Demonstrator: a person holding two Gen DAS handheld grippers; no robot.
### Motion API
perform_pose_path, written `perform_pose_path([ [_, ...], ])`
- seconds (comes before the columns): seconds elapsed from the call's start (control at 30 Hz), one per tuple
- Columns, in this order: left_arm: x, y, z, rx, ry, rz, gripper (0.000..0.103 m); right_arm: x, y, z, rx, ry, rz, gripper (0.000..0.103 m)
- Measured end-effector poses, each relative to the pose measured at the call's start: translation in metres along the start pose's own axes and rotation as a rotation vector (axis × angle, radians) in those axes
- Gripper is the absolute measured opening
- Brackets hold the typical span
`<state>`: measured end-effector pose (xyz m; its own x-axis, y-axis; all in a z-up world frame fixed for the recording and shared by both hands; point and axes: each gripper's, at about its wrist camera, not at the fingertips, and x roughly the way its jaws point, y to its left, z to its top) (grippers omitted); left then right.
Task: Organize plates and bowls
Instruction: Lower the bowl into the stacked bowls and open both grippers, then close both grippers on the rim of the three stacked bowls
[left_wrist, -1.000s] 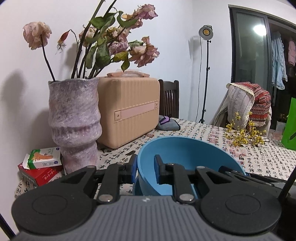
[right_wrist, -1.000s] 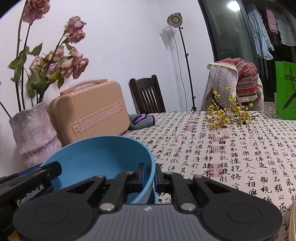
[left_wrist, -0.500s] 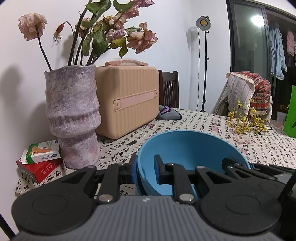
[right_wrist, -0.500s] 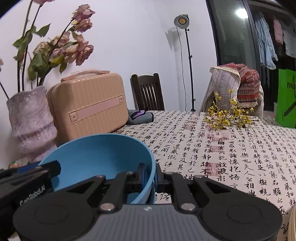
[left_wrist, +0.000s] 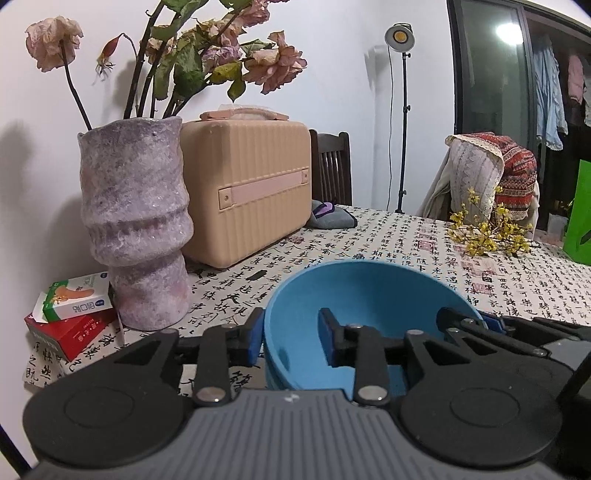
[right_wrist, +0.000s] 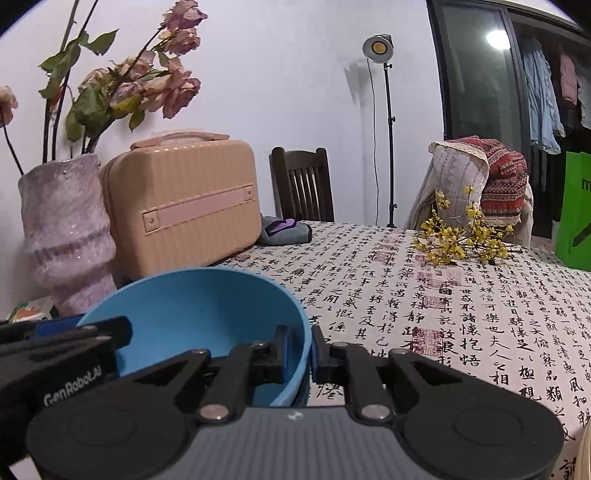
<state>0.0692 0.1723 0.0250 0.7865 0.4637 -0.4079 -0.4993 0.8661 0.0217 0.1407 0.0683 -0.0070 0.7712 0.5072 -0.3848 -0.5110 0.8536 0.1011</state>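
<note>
Blue bowl down low over the tablecloth printed with black calligraphy and red seals, just in front of both cameras, upright, hollow facing up; contact between its base and the cloth hidden. Left gripper straddling the bowl's left wall: blue-padded left finger outside the wall, right finger inside the hollow, with a visible gap between the inner pad and the wall, so spread apart rather than pinching. Right gripper clamped on the opposite rim, one pad inside and one outside, both pressed against the thin blue wall. Each gripper visible in the other's view at the bowl's far edge. Behind the bowl to the left, a mottled purple vase holding dried pink roses, upright on the cloth. Touching or just beside the vase, a ribbed beige case with a pink strap across its face and a handle on top. At the vase's foot, a white-and-green small box lying on a red box. Beside the case, a grey pouch with purple on it. Farther across the table, a sprig of yellow blossoms, well apart from the bowl. Beyond the table edge, a dark wooden chair, a light stand with lit lamp, a chair draped in patterned fabric, and a green bag at the right edge.
</note>
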Motion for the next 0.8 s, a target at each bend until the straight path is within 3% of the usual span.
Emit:
perform_pose_path([
  [0.2,0.001,0.006,0.002,-0.029,-0.007,-0.038,0.048,-0.002,-0.005,0.001,0.015,-0.016,0.012,0.013],
  [0.4,-0.012,0.024,0.007,-0.083,-0.030,-0.068,0.069,-0.015,-0.024,0.007,0.082,-0.042,0.046,0.037],
  [0.5,-0.020,0.034,0.012,-0.093,-0.042,-0.073,0.083,-0.023,-0.036,0.009,0.106,-0.041,0.066,0.063],
  [0.63,-0.023,0.044,0.018,-0.094,-0.015,-0.118,0.103,-0.025,-0.049,0.013,0.138,0.007,0.109,0.090],
  [0.8,-0.015,0.054,0.024,-0.100,0.087,-0.194,0.103,-0.021,-0.066,0.019,0.225,0.117,0.150,0.103],
])
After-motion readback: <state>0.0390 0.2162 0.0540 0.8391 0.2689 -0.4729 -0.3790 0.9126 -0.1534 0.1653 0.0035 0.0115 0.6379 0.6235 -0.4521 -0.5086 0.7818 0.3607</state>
